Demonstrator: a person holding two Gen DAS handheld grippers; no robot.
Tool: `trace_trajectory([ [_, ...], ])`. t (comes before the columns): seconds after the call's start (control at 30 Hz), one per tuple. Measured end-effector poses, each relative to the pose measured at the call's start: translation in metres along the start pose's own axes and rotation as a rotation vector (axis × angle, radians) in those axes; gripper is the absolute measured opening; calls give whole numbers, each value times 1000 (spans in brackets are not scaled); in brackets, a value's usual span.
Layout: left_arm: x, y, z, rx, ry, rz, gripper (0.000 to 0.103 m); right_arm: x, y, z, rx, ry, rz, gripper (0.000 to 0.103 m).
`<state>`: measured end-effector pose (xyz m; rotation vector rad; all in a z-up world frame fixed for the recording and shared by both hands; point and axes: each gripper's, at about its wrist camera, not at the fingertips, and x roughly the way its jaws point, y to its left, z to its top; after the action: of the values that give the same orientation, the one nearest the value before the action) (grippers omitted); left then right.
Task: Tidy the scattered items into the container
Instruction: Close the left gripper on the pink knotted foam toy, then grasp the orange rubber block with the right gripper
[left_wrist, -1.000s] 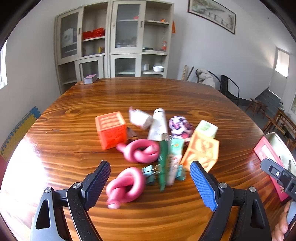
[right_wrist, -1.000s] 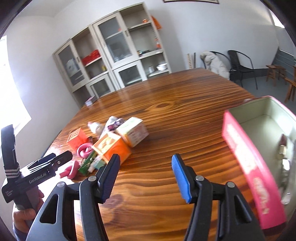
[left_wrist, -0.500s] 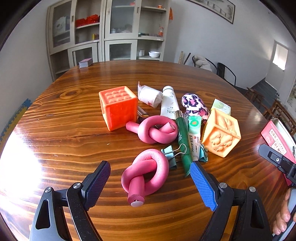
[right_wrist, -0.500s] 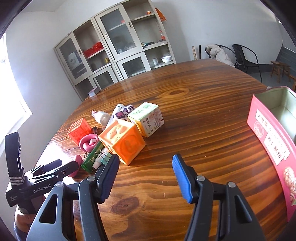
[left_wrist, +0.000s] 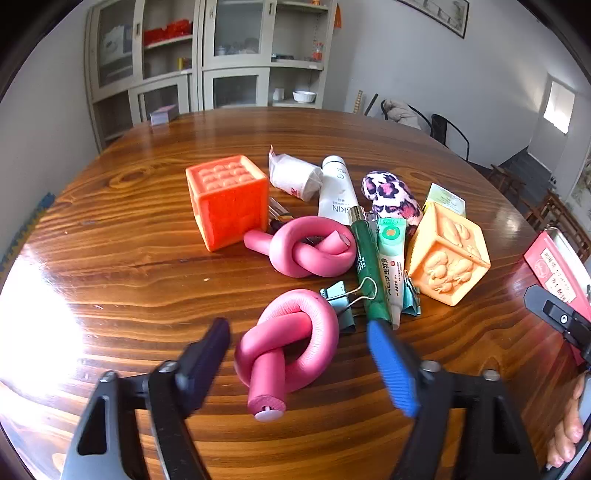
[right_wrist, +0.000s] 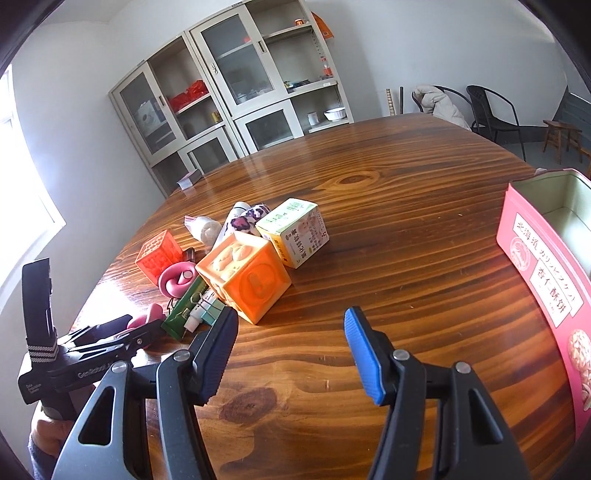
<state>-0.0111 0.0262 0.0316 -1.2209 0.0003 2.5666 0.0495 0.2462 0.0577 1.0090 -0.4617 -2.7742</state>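
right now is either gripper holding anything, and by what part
Nothing held. The left gripper has been closing around the near pink knot, pads not yet touching; the right gripper is empty.

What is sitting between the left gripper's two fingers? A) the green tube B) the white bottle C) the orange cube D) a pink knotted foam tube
D: the pink knotted foam tube lies between the left gripper's fingers, which don't press it yet.

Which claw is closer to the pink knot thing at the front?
The left claw. Its fingers sit either side of the front pink foam knot and have just been closing. The right claw is off beside the pile, over bare table.
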Motion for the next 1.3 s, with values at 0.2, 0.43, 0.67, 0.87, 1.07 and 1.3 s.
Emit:
trace_trajectory([
  [0.2, -1, 3, 0, -20, 2, -21, 55, -1, 0, -2, -4, 3, 1, 65],
  [0.43, -22, 6, 1, -40, -91, 0, 54, 4, 2, -5, -17, 24, 11, 65],
  [0.67, -33, 19, 3, -92, -127, 5, 54, 8, -1, -3, 8, 34, 7, 65],
  [0.87, -40, 21, 3, -97, -161, 36, 54, 15, 19, 12, -2, 42, 23, 65],
  [1.07, -48, 29, 3, -125, -186, 39, 54, 33, 55, 31, -76, 12, -24, 80],
  [1.3, -50, 29, 2, -129, -193, 33, 54, 62, 63, 41, -48, 37, -131, 80],
])
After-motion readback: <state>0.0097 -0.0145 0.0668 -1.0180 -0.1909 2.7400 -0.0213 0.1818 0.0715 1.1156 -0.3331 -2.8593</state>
